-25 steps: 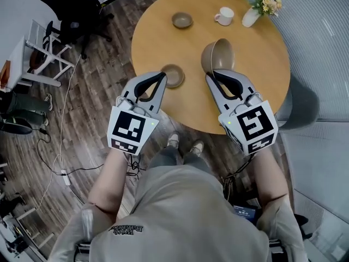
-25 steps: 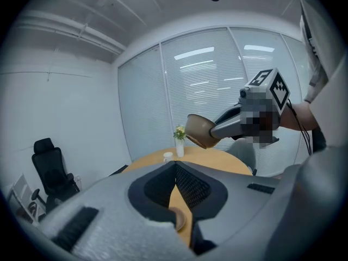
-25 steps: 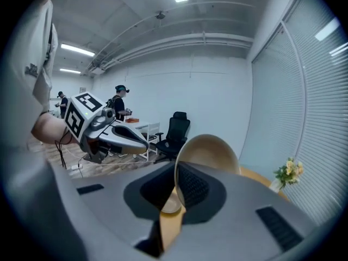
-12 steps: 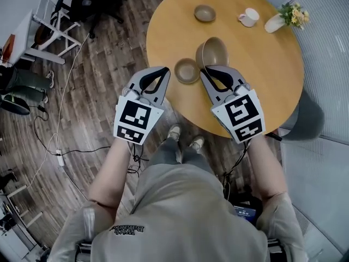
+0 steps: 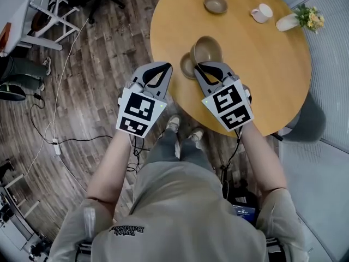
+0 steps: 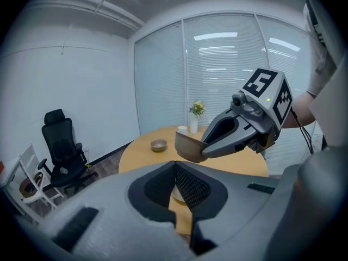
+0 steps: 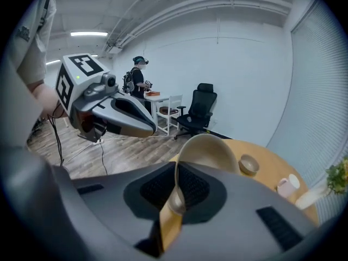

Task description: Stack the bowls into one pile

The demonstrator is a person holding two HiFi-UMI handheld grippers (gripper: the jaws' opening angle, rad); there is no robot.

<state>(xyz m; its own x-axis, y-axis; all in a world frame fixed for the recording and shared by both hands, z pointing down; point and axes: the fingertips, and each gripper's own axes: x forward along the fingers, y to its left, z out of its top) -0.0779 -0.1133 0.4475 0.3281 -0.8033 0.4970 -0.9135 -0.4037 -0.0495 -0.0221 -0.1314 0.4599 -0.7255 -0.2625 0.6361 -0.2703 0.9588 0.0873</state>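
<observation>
My left gripper [image 5: 163, 69] hangs off the tabletop [image 5: 272, 75] edge, fingers pinched together on nothing, out of the way. The small bowl [image 5: 187, 67] sits just beside it. My right gripper [image 5: 200, 66] has its fingers clamped on the big bowl [image 5: 208, 49] by the rim, tilted over the small one, probably not touching, lined up for stacking. The far bowl [image 5: 215, 4] sits well apart.

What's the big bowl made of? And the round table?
The held bowl looks like glazed ceramic or maybe plastic: smooth, tan, with a soft sheen. The round table looks like wood or wood laminate: warm, even, matte top.
</observation>
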